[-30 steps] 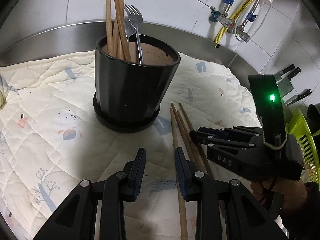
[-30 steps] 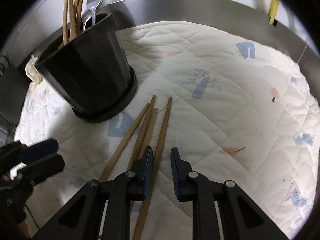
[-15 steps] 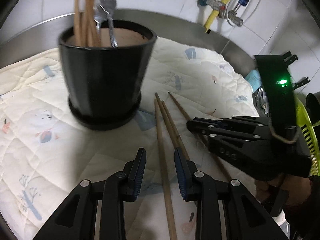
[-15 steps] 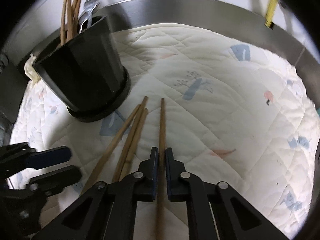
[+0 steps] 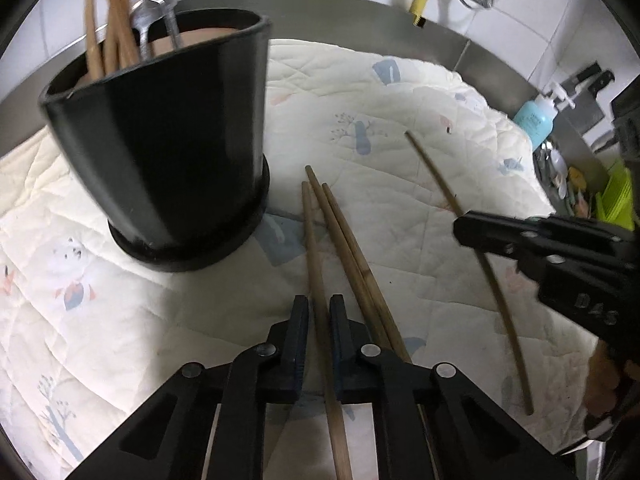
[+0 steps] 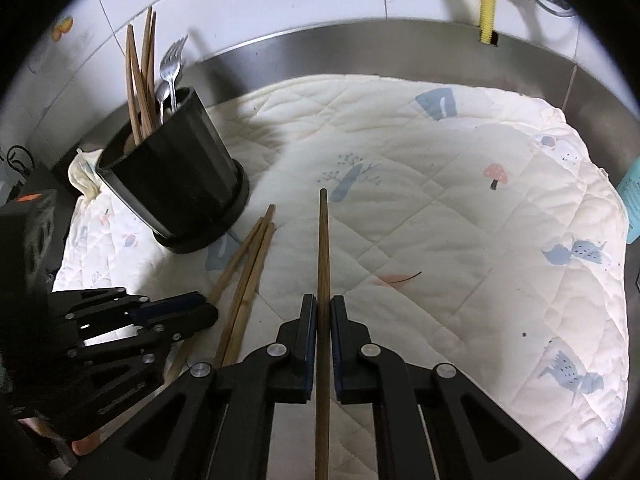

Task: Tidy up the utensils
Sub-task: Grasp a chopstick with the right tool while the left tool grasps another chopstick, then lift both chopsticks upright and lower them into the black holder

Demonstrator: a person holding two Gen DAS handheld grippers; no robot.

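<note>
One chopstick point(image 6: 322, 256) is clamped between the pads of the right gripper point(image 6: 323, 322), its tip raised off the quilted cloth point(image 6: 460, 208), evidently so it can be carried to the black pot point(image 6: 176, 196). A second chopstick point(image 5: 314, 248) is pinched by the left gripper point(image 5: 319, 314), whose jaws have just come together; two more chopsticks point(image 5: 352, 248) are left lying beside it on the cloth. The pot stands near the steel rim point(image 6: 360, 44), already crowded with chopsticks and a fork point(image 6: 173, 68). Open cloth is available to the right; little room remains between the two grippers.
</note>
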